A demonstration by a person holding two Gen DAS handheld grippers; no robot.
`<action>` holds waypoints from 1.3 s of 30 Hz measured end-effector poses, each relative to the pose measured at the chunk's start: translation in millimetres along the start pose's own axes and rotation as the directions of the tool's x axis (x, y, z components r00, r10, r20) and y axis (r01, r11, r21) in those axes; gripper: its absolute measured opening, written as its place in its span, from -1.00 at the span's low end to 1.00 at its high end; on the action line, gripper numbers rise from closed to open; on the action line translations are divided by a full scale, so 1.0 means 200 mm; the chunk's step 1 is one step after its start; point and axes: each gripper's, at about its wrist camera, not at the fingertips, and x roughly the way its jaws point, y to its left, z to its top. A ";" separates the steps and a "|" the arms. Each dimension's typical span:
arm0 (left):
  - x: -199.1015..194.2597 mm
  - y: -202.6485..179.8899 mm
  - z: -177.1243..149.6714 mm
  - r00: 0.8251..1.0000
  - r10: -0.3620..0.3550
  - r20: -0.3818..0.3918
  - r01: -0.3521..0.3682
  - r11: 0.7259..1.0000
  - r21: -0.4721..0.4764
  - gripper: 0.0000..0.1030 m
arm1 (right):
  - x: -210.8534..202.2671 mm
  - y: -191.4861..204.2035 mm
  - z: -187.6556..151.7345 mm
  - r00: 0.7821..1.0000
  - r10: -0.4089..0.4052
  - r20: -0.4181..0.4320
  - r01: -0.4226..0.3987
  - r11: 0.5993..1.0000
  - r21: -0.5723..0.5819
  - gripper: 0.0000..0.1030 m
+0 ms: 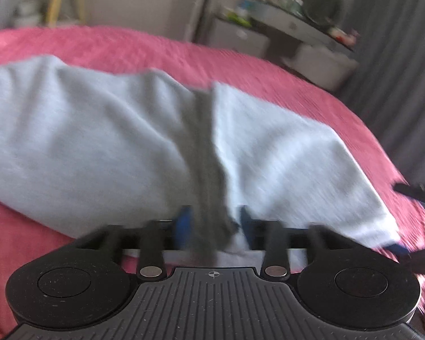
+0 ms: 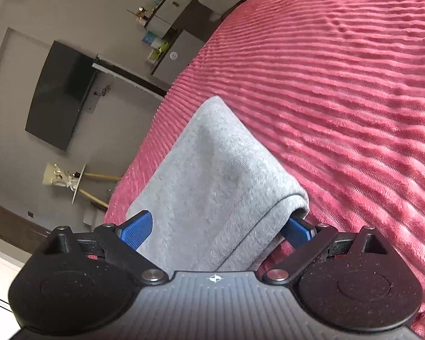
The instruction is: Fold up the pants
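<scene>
My left gripper [image 1: 215, 223] has its blue pads [image 1: 184, 223] standing apart, with a dark grey band of the pants [image 1: 99, 130] hanging between them; the picture is blurred and I cannot see the pads pressing on the cloth, so I read these jaws as open around it. My right gripper [image 2: 216, 231] has its jaws spread wide: the left blue pad [image 2: 136, 231] sits clear at the side of the cloth, and the right one is partly tucked under the folded edge, with the grey fabric lying loosely between them, not pinched. Out from the fingers, the light grey pants lie in a folded, bunched heap on the pink ribbed bedspread [image 2: 340, 99], near its edge in the right wrist view. Beyond the bed I see a dark screen [image 2: 59, 93] on the wall and a cluttered shelf [image 1: 297, 25].
</scene>
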 end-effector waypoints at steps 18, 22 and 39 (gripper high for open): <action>0.17 0.02 -0.02 0.980 -0.159 -0.123 0.152 0.986 -0.063 -0.16 | 0.07 -0.04 -0.01 0.999 -0.016 -0.042 0.019 0.997 0.074 0.88; 0.19 0.04 0.00 0.976 -0.160 -0.148 0.151 0.986 -0.069 -0.38 | 0.08 0.00 -0.02 0.998 -0.044 -0.053 0.046 0.998 0.043 0.88; 0.13 0.08 0.04 0.986 -0.069 -0.152 0.067 0.998 -0.019 -0.62 | 0.05 -0.04 -0.03 0.995 -0.079 -0.058 0.084 0.992 0.089 0.88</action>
